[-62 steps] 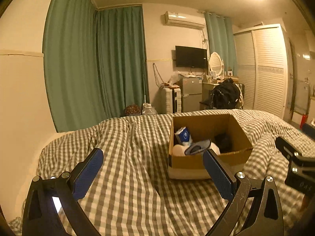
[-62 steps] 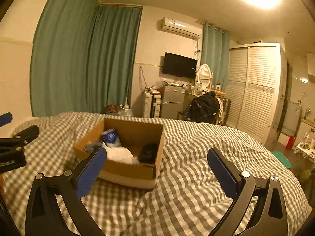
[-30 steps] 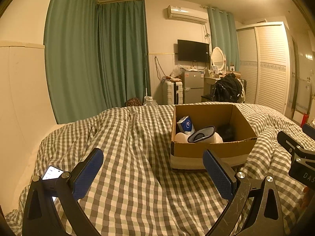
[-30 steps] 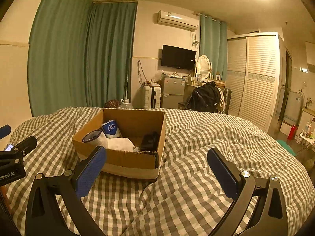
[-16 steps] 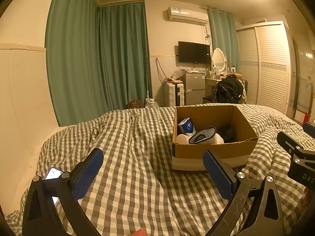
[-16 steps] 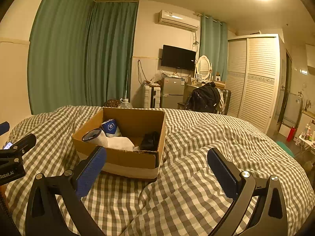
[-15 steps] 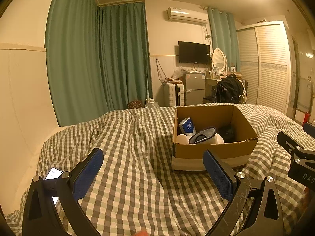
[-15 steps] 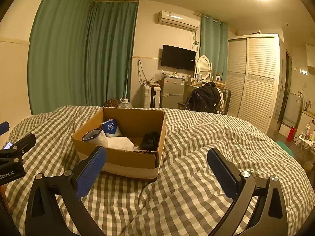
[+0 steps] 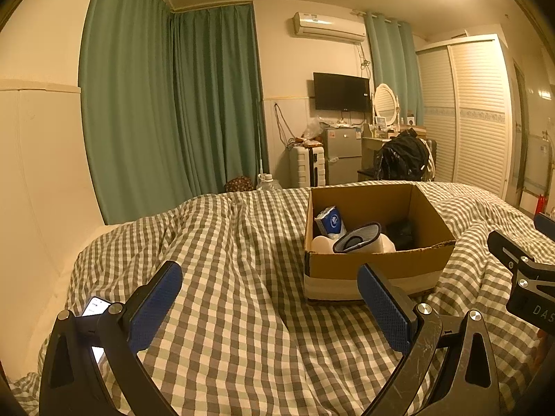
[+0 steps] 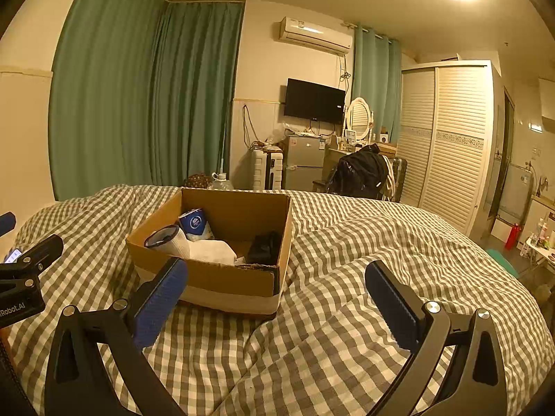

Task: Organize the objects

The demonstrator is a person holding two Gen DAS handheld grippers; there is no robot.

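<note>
An open cardboard box (image 9: 378, 270) stands on the checked bed, seen also in the right wrist view (image 10: 225, 277). Inside lie a blue and white pack (image 9: 330, 222), a white slipper with a dark rim (image 9: 357, 241), white cloth (image 10: 211, 251) and a black item (image 10: 265, 248). My left gripper (image 9: 269, 298) is open and empty, held above the quilt to the box's near left. My right gripper (image 10: 275, 294) is open and empty, held above the quilt in front of the box's near right corner.
A lit phone (image 9: 94, 306) lies on the quilt at the far left by the headboard. The checked quilt (image 9: 222, 277) is rumpled. Beyond the bed are green curtains (image 9: 166, 104), a fridge (image 9: 338, 156), a black backpack (image 9: 402, 159) and a louvred wardrobe (image 9: 464, 111).
Both grippers drifted slightly over the bed; the views rose and settled, bringing the phone into view. The box and its contents have not moved. Both jaws stay open.
</note>
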